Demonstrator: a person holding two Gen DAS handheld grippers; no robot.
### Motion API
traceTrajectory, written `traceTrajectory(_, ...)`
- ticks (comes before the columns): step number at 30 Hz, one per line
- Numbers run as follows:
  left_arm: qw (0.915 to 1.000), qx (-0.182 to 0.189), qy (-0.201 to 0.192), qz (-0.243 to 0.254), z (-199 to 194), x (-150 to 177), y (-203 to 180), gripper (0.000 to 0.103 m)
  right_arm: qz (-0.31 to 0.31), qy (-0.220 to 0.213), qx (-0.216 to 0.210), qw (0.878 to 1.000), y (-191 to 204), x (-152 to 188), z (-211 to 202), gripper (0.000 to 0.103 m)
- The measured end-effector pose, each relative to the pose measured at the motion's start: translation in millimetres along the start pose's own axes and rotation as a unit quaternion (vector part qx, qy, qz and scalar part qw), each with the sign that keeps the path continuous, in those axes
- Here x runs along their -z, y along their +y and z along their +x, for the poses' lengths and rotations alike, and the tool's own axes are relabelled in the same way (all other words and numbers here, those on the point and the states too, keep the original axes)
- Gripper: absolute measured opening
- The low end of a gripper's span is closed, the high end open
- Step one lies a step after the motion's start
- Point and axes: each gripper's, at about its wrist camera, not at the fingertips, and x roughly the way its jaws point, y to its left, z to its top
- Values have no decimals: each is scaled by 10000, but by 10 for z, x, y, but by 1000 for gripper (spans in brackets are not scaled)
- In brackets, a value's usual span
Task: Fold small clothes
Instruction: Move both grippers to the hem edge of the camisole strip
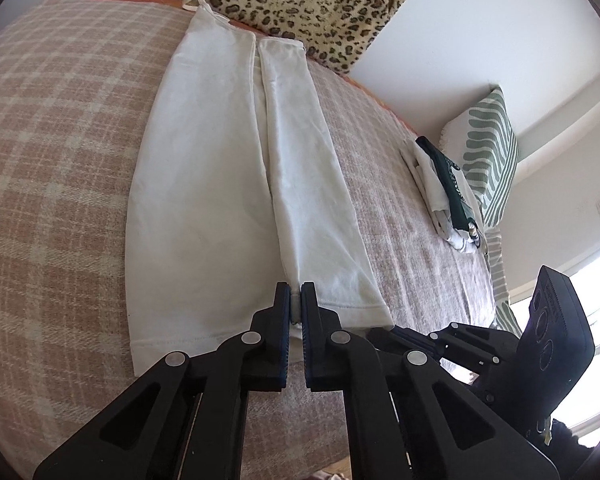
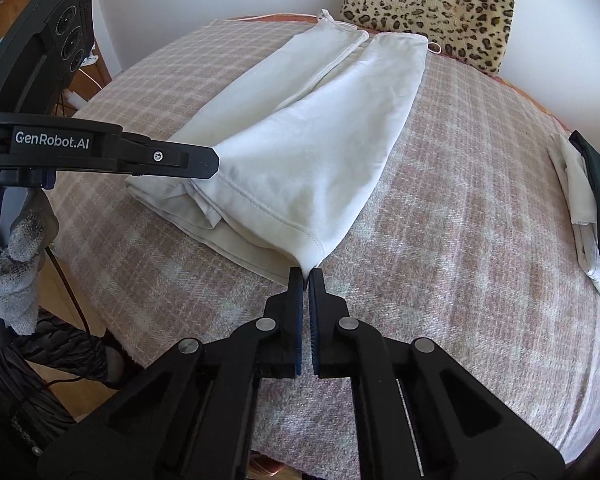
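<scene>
The left gripper [image 1: 296, 294] pinches the near hem of the white top [image 1: 204, 184], which lies lengthwise on the checked blanket [image 1: 52, 160]. The right gripper [image 2: 306, 276] pinches the top's near right corner. Right of the top sits a pile of folded clothes [image 1: 444, 192]; beyond it stands a leopard cushion [image 1: 312, 4].
</scene>
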Motion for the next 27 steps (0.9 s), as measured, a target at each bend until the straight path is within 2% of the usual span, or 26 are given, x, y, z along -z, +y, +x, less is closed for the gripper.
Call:
traceTrajectory(3,10000,57,-15,-45,-26,20,0,4,-50,-180,122,9998,-7,21,-92,3)
traceTrajectory(8,9998,-115,167,-49,61,88,71,4,-29,135,93,9999,-51,110,45,3)
traceTrajectory(12,9993,-133,323,120,27,126,27,4,38,191,-191,9996,-117,145,-21,3)
traceTrajectory(15,9995,-182,126,238,-163,117,14,9,117,-19,-407,9991,-162,139,-168,3)
traceTrajectory(17,9983,-417,-157,366,-319,82,32,11,185,-193,-443,9987,-192,100,-242,4)
traceTrajectory(20,9921,-1038,-472,517,-447,59,89,29,283,-261,-539,9978,-211,21,-263,7)
traceTrajectory(21,9901,-1192,-505,540,-456,67,114,29,272,-252,-566,9977,-202,-9,-251,7)
traceTrajectory(23,9877,-1401,-448,538,-436,106,183,30,225,-227,-574,9978,-165,-50,-221,7)
traceTrajectory(27,9859,-1579,-150,533,-308,211,257,31,34,-115,-531,9985,-58,-56,-124,9)
